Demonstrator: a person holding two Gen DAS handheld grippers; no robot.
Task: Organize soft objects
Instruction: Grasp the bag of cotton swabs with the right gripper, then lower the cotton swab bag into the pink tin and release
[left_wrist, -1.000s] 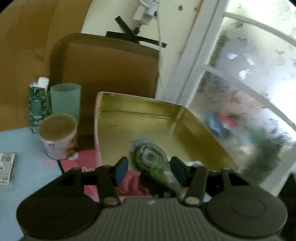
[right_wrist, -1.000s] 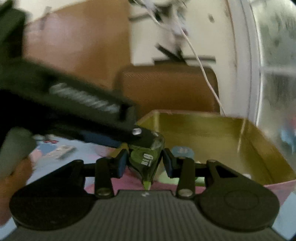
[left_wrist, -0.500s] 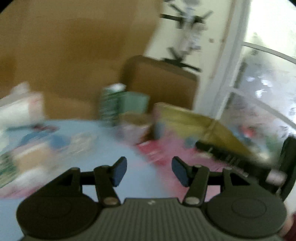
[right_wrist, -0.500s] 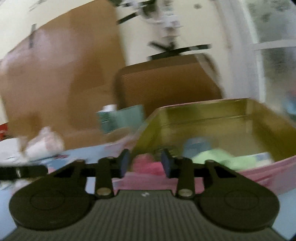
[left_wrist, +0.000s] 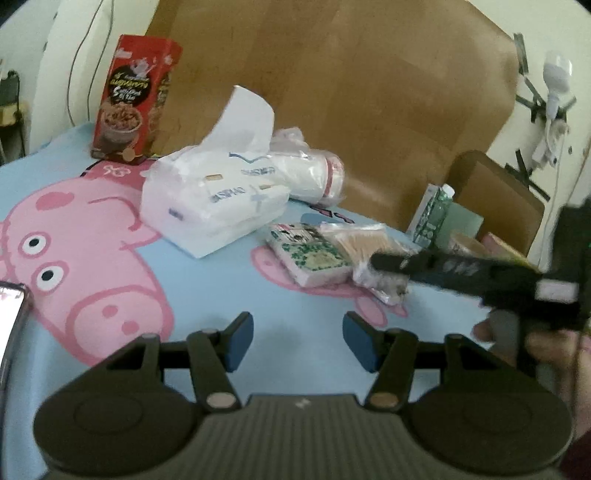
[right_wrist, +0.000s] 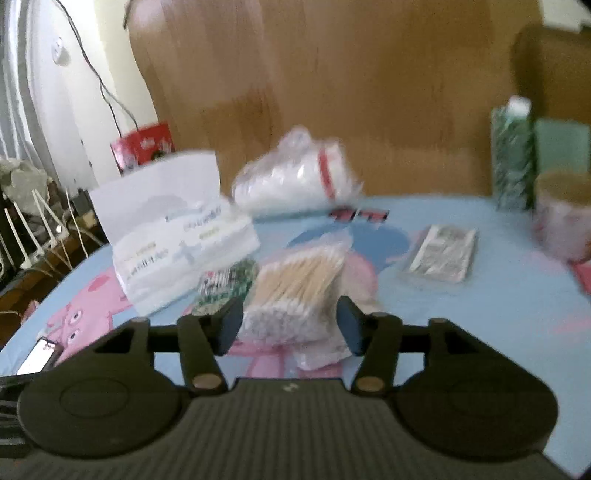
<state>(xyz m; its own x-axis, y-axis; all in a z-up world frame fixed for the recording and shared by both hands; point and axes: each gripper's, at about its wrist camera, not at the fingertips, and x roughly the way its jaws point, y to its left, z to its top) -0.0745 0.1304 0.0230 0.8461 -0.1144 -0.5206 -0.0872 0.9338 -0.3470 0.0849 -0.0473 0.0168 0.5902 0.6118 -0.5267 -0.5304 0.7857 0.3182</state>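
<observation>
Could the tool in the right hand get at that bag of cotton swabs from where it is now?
Probably yes. The right tool is open, and the bag of cotton swabs lies right ahead between its two fingers on the tablecloth. Nothing sits on top; only the small patterned packet crowds its left side.

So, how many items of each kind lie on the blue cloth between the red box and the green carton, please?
Tissue packs: 2, the large white pack and the small green-patterned pack.
Plastic bags: 2, the cotton swab bag and the white bag with a red band.
Flat sachet: 1.
Total: 5.
</observation>
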